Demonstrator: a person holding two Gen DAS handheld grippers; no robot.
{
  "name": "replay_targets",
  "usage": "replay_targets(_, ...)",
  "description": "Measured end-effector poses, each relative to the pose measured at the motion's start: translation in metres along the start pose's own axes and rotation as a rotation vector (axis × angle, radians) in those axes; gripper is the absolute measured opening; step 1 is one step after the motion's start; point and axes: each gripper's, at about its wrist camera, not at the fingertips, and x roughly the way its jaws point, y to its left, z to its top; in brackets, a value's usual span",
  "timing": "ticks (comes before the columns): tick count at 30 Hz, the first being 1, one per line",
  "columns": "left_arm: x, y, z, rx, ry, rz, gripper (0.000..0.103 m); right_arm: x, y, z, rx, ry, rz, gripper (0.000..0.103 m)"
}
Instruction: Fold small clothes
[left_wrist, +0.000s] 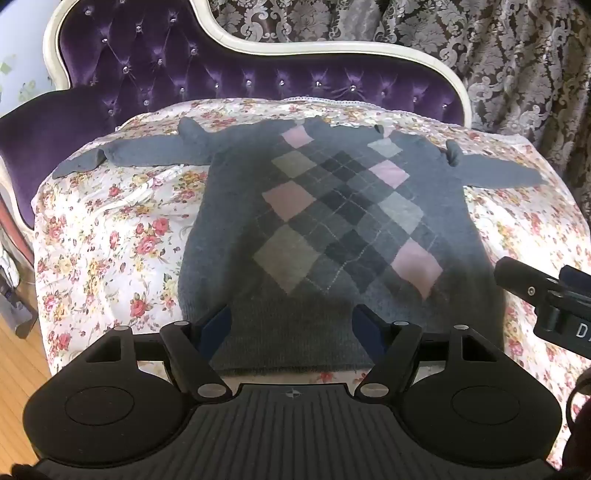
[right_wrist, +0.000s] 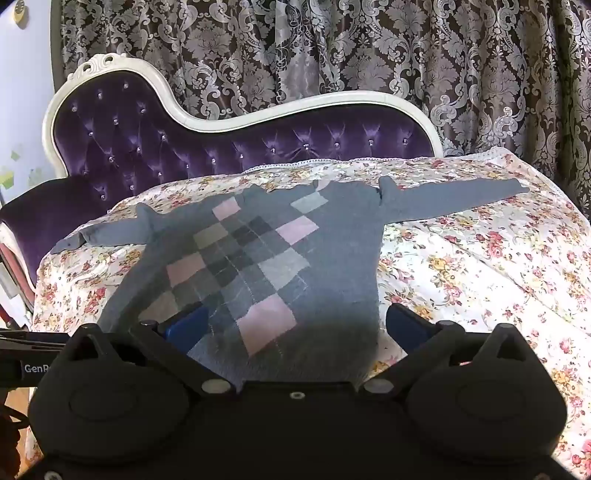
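Note:
A small grey sweater (left_wrist: 332, 206) with pink and grey argyle diamonds lies flat, front up, on a floral cloth (left_wrist: 110, 240), both sleeves spread out sideways. It also shows in the right wrist view (right_wrist: 266, 266). My left gripper (left_wrist: 291, 325) is open and empty, its blue-padded fingers hovering over the sweater's bottom hem. My right gripper (right_wrist: 295, 325) is open and empty over the sweater's lower right part near its side edge. The right gripper also shows at the right edge of the left wrist view (left_wrist: 546, 291).
The floral cloth (right_wrist: 480, 258) covers the seat of a purple tufted sofa (left_wrist: 184, 74) with a white frame. Patterned curtains (right_wrist: 332, 55) hang behind. Wooden floor (left_wrist: 18, 369) shows at the lower left.

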Motion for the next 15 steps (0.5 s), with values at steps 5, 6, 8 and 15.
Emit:
replay_targets(5,-0.0029,0.001,-0.0005,-0.002,-0.001,-0.003,0.071,-0.0003,-0.0032,0.0003,0.006,0.003,0.004,0.102)
replay_targets(6,-0.0039,0.0015,-0.0006,-0.002,-0.003,-0.003,0.071,-0.0004,-0.004,0.0003,0.008,0.003,0.004,0.102)
replay_targets(8,-0.0016,-0.0007,-0.0012,-0.003,0.004,0.003,0.071,0.0001,0.0029,-0.0015,0.005,0.005,0.008,0.102)
replay_targets(15,0.0004,0.0021,0.001,-0.004,0.003,0.028,0.071,0.0008,0.0041,-0.0018,0.005,0.016,0.011,0.102)
